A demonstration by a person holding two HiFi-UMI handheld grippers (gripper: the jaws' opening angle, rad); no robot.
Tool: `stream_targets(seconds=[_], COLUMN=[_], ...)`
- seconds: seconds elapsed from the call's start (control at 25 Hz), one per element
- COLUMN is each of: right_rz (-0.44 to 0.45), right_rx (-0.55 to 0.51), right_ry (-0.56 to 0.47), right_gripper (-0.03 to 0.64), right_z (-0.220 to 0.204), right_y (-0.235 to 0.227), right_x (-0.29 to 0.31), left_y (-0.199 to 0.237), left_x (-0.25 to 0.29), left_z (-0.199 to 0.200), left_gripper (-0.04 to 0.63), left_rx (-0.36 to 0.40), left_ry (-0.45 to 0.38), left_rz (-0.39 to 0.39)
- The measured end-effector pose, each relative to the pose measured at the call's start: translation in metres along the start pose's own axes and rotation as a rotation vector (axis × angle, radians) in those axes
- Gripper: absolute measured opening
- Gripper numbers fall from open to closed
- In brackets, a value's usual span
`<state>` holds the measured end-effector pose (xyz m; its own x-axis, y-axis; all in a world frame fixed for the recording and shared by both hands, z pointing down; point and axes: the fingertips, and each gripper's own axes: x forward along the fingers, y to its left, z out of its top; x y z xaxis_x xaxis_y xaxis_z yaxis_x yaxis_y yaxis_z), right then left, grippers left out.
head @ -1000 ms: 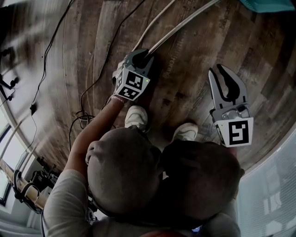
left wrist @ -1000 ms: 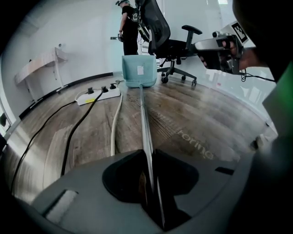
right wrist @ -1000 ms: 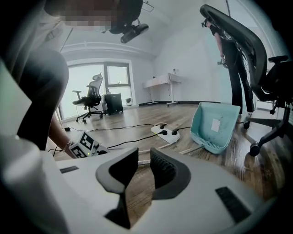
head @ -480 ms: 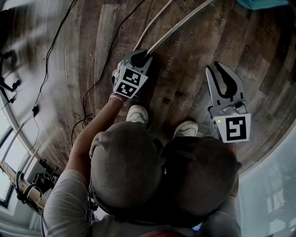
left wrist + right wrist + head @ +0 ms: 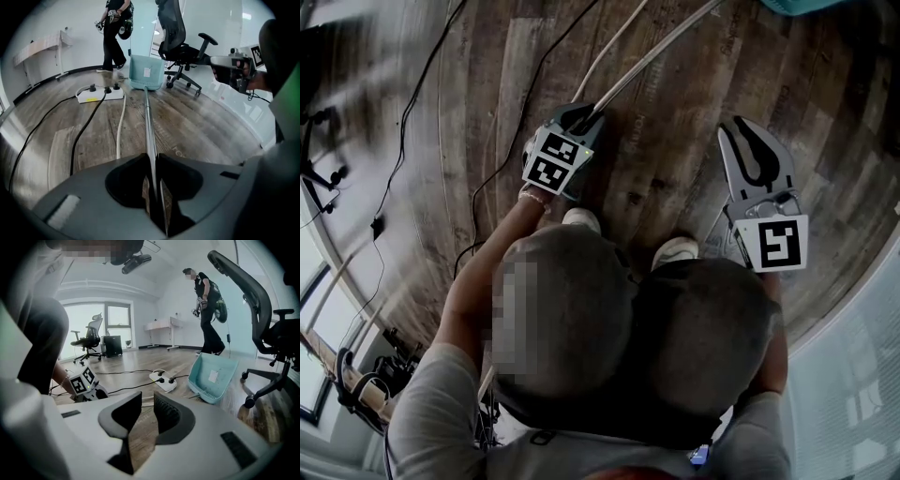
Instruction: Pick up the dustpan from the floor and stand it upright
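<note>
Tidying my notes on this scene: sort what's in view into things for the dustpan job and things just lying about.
Job in hand:
teal dustpan
long handle
left gripper, shut on that handle
right gripper, open and empty

Lying about:
white power strip
black cable
white cable
office chair

The left claw points steeply down toward the floor. Its jaws are clamped on the thin dustpan handle, which runs straight out between the pads. The bare left forearm stretches forward to it. The right claw, held out ahead on the other side, tilts down less steeply, its jaws apart with nothing between them.
</note>
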<state>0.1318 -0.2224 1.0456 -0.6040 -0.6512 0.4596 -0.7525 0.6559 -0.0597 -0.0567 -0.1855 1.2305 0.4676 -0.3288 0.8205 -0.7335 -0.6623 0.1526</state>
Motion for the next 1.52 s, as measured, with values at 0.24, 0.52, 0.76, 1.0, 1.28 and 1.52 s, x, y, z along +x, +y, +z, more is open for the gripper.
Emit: stream_targets(seconds=[0.24, 0.52, 0.76, 1.0, 1.28, 1.52], right_rz=[0.0, 0.015, -0.001, 0.025, 0.102, 0.264], right_rx=[0.0, 0.01, 0.042, 0.096, 0.194, 0.215], right_ry=[-0.016, -0.012, -0.021, -0.003, 0.013, 0.083], right_gripper=[0.072, 0.072, 0.072, 0.072, 0.072, 0.083], right_z=[0.048, 0.112, 0.173, 0.207, 0.237, 0.244], right_y=[0.007, 0.031, 0.044, 0.084, 0.148, 0.218], right_x=[-0.022, -0.063, -0.102, -0.15, -0.198, -0.209], left_y=[-0.008, -0.031, -0.057, -0.089, -0.11, -0.119], left_x=[-0.038, -0.109, -0.167, -0.215, -0.259, -0.276], left_z=[0.032, 0.062, 0.07, 0.079, 0.112, 0.128], left_gripper=[0.086, 0.087, 0.087, 0.091, 0.091, 0.091], left_rx=[-0.036, -0.094, -0.114, -0.13, -0.12, -0.083], left_ry=[0.042, 0.123, 0.255, 0.36, 0.462, 0.54], left_rz=[-0.031, -0.086, -0.136, -0.177, -0.188, -0.206])
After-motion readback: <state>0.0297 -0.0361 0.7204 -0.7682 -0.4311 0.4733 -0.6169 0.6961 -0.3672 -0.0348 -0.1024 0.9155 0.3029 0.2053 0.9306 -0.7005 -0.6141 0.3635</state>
